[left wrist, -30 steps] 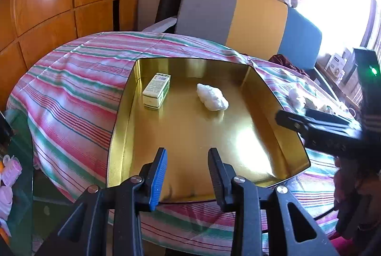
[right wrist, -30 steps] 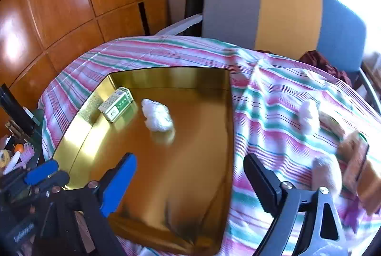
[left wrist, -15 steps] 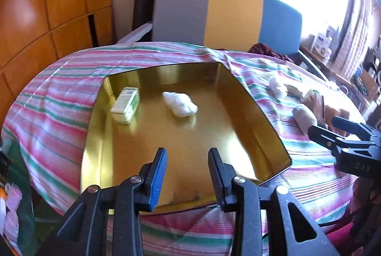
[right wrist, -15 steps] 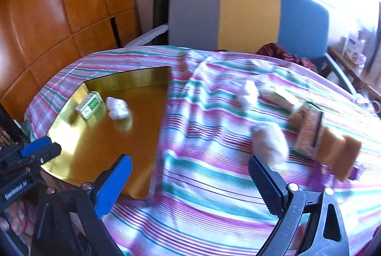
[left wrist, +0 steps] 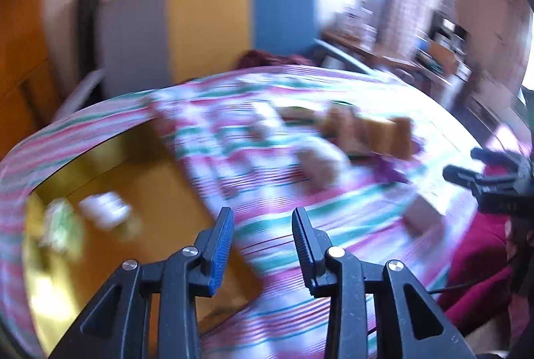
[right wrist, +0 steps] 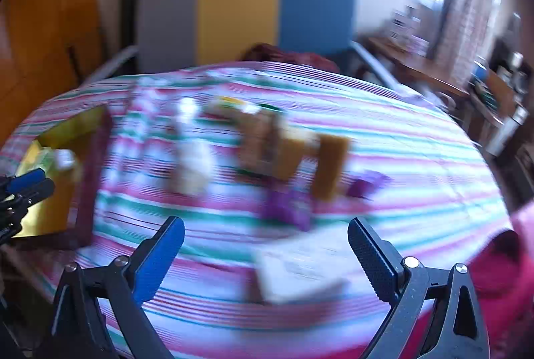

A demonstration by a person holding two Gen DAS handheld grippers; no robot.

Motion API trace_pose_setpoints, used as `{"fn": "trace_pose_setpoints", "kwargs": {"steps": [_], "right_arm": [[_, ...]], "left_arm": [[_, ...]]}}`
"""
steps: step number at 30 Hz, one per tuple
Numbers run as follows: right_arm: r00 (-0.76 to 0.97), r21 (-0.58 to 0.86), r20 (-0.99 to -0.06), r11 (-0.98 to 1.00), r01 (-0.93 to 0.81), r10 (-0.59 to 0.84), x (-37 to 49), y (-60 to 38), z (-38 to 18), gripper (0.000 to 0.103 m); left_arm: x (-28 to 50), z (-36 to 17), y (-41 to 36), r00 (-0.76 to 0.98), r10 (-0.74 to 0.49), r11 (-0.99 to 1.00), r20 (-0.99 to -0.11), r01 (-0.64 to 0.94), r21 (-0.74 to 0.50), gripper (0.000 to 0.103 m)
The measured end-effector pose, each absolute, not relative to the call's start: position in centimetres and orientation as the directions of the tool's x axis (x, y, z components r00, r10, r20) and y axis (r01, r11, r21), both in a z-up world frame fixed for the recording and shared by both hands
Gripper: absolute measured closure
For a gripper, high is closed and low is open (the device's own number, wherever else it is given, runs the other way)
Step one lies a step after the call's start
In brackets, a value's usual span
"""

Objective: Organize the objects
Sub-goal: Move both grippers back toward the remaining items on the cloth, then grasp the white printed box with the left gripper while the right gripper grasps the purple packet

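1. nearest in the right wrist view, the right gripper [right wrist: 265, 254] has its jaws spread wide with nothing pinched; a blurred pale flat card or packet [right wrist: 300, 269] lies on the cloth between them, at lower centre.
2. the left gripper [left wrist: 262, 245] stands at bottom centre of its own view, its jaws a narrow gap apart and empty, over the edge of the shiny gold metal tray [left wrist: 147, 189].
3. done so far, judging by the tray at lower left: a small green-and-white box [left wrist: 58, 224] and a white crumpled wad [left wrist: 105, 209] lie inside it.
4. left to do: past the card, a purple scrap [right wrist: 287, 209], a whitish fluffy lump [right wrist: 193, 168] and tan sponge-like blocks [right wrist: 300, 152] sit loose mid-frame on the pink, green and white striped tablecloth [right wrist: 417, 165], well apart from the tray.
5. motion blur hides what these pieces exactly are.
6. farthest, a grey, yellow and blue chair back [right wrist: 243, 15] stands behind the table at upper centre; nothing visibly blocks the reach.
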State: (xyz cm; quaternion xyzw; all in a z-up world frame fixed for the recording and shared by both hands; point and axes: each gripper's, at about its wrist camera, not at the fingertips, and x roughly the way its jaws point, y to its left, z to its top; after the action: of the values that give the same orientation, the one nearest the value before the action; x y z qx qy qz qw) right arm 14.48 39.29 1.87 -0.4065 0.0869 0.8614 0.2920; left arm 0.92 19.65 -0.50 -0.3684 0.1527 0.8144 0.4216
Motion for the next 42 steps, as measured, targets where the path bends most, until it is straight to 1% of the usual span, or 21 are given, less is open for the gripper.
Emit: {"fn": "trace_pose_setpoints", "kwargs": {"steps": [3, 8, 10, 12, 15, 20, 21, 25, 26, 27, 28, 32, 36, 42], "right_arm": [[-0.432, -0.120, -0.749, -0.744, -0.657, 0.502, 17.2, 42.1, 2.3, 0.004], [-0.366, -0.093, -0.750, -0.635, -0.767, 0.551, 20.9, 46.4, 2.5, 0.004], [-0.360, -0.071, -0.753, -0.612, -0.787, 0.550, 21.9, 47.6, 2.5, 0.004], [-0.349, -0.068, -0.757, -0.597, -0.799, 0.553, 22.5, 48.3, 2.2, 0.004], [-0.372, -0.004, -0.768, -0.585, -0.811, 0.521, 23.2, 49.3, 2.0, 0.004], [-0.412, 0.100, -0.782, -0.559, -0.823, 0.467, 24.1, 50.5, 1.6, 0.004], [-0.421, 0.122, -0.784, -0.552, -0.825, 0.456, 24.4, 50.6, 1.5, 0.004], [-0.458, 0.200, -0.787, -0.531, -0.823, 0.414, 25.1, 51.2, 1.1, 0.004], [-0.460, 0.210, -0.790, -0.525, -0.825, 0.407, 25.1, 51.3, 0.9, 0.004], [-0.461, 0.216, -0.791, -0.522, -0.825, 0.402, 25.2, 51.4, 0.9, 0.004], [-0.464, 0.221, -0.792, -0.523, -0.823, 0.397, 25.2, 51.4, 0.8, 0.004], [-0.463, 0.215, -0.799, -0.536, -0.816, 0.385, 24.8, 51.3, 0.7, 0.004], [-0.460, 0.192, -0.811, -0.579, -0.792, 0.361, 23.9, 50.8, 0.5, 0.004], [-0.448, 0.120, -0.851, -0.731, -0.672, 0.272, 20.1, 48.6, 0.0, 0.004]], "left_arm": [[2.7, -1.0, 24.0, -0.272, 0.617, -0.472, -0.738, -0.879, -0.071, 0.061], [6.4, -1.7, 30.4, -0.117, 0.649, -0.263, -0.752, -0.962, -0.078, 0.054], [7.8, -1.8, 32.4, -0.063, 0.648, -0.188, -0.759, -0.979, -0.079, 0.048], [9.4, -2.0, 34.3, -0.019, 0.645, -0.113, -0.764, -0.991, -0.071, 0.046], [11.1, -2.3, 36.4, 0.029, 0.629, -0.022, -0.777, -0.998, -0.055, 0.040], [13.3, -4.5, 39.6, 0.035, 0.563, 0.076, -0.826, -0.997, 0.010, 0.040], [13.3, -5.1, 40.1, 0.025, 0.555, 0.072, -0.831, -0.997, 0.018, 0.040], [12.4, -6.5, 41.2, 0.032, 0.535, 0.030, -0.844, -0.999, -0.019, 0.042], [12.1, -6.8, 41.4, 0.050, 0.531, 0.018, -0.846, -0.999, -0.047, 0.044], [11.9, -7.1, 41.5, 0.064, 0.529, 0.013, -0.846, -0.998, -0.067, 0.051], [11.9, -7.2, 41.4, 0.065, 0.531, 0.006, -0.845, -0.997, -0.073, 0.051], [11.3, -6.9, 39.5, 0.070, 0.579, -0.025, -0.812, -0.994, -0.103, 0.052], [9.7, -6.3, 35.6, 0.026, 0.612, -0.125, -0.791, -0.984, -0.130, 0.052], [6.6, -6.6, 29.0, -0.101, 0.596, -0.298, -0.796, -0.949, -0.103, 0.052]]}}
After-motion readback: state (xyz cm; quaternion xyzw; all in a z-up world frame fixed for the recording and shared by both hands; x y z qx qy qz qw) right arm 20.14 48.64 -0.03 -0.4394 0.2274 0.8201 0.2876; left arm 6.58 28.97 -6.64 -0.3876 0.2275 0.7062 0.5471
